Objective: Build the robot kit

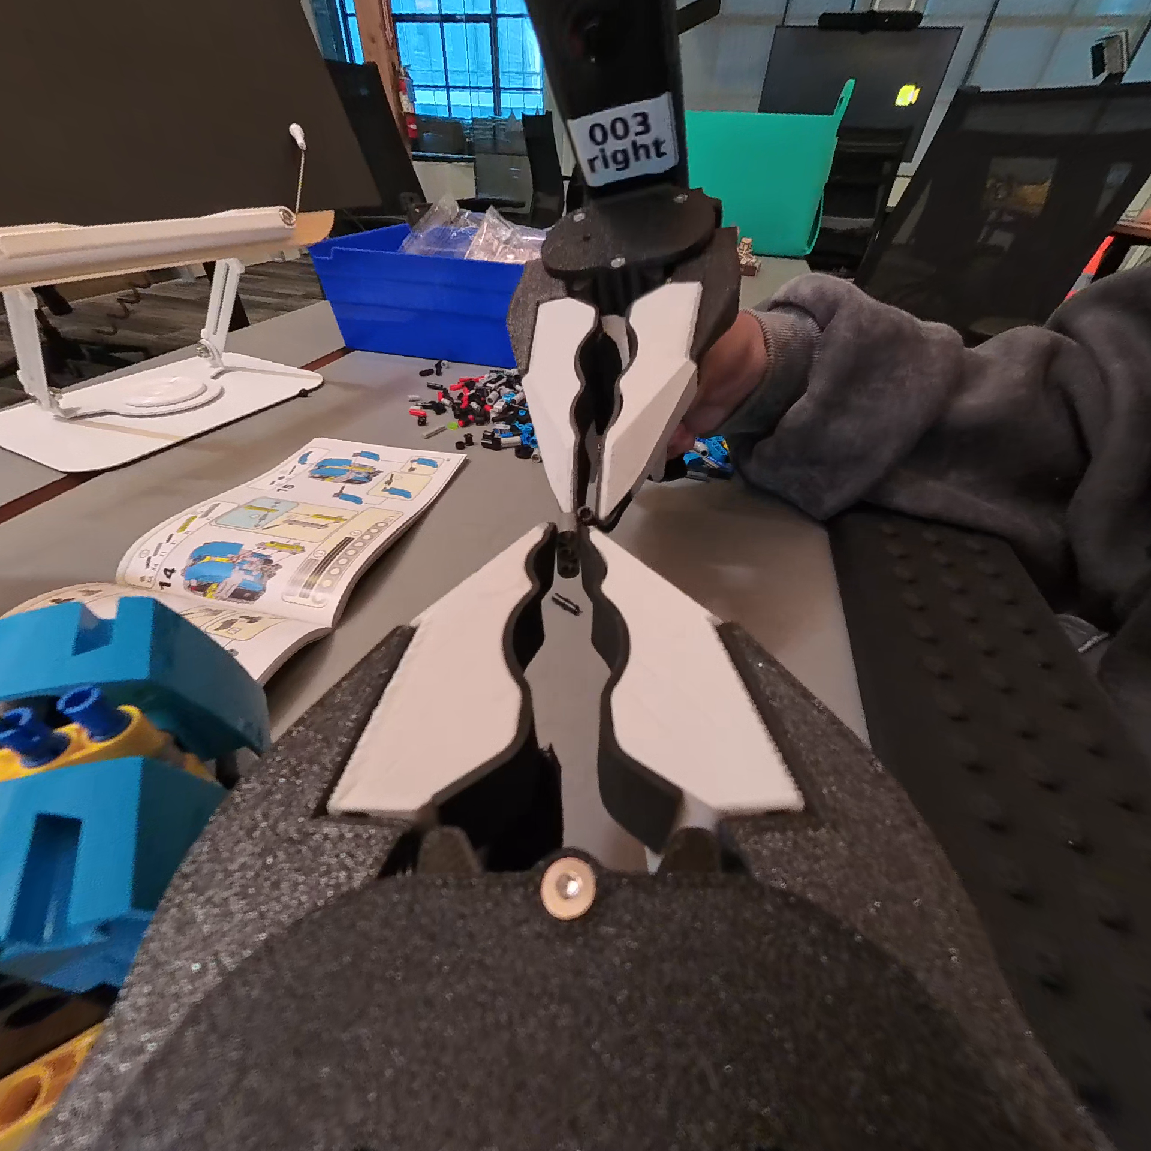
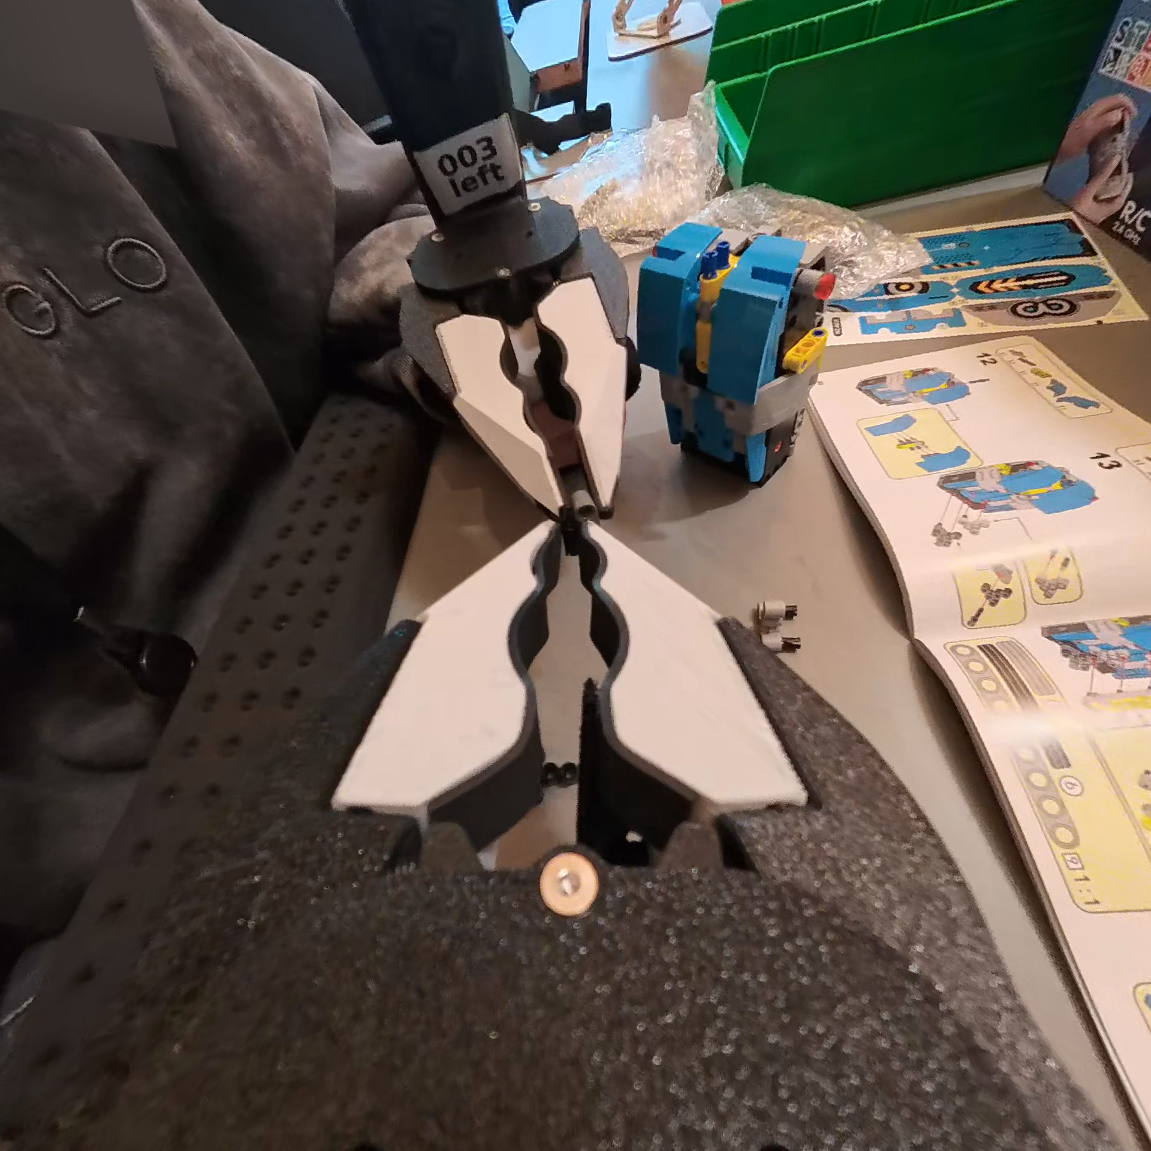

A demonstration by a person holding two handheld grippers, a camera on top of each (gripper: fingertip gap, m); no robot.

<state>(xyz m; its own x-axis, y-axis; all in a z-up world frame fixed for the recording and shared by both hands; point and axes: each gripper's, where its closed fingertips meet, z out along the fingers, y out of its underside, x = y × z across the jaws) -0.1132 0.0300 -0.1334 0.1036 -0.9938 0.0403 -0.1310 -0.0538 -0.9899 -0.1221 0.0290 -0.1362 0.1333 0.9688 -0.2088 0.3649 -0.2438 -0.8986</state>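
Observation:
My left gripper (image 1: 567,540) is shut on a small black-and-grey connector (image 1: 567,553) just above the grey table (image 1: 716,560). My right gripper (image 2: 570,535) is shut on a small black pin (image 2: 570,529). The two grippers meet tip to tip, and the two parts touch. The right gripper also shows in the left wrist view (image 1: 585,514), coming down from above in a hand with a grey sleeve (image 1: 903,405). The left gripper also shows in the right wrist view (image 2: 582,504). A blue, yellow and grey brick model (image 2: 729,349) stands upright just right of the left gripper.
An open instruction booklet (image 2: 996,560) lies right, with a sticker sheet (image 2: 996,280) behind. Two grey connectors (image 2: 772,626) and loose black pins (image 2: 557,772) lie on the table. A parts pile (image 1: 479,405), blue bin (image 1: 405,299), white stand (image 1: 156,398), green bins (image 2: 903,93) and black perforated mat (image 2: 280,592) surround. The tips of both grippers are at nearly the same place.

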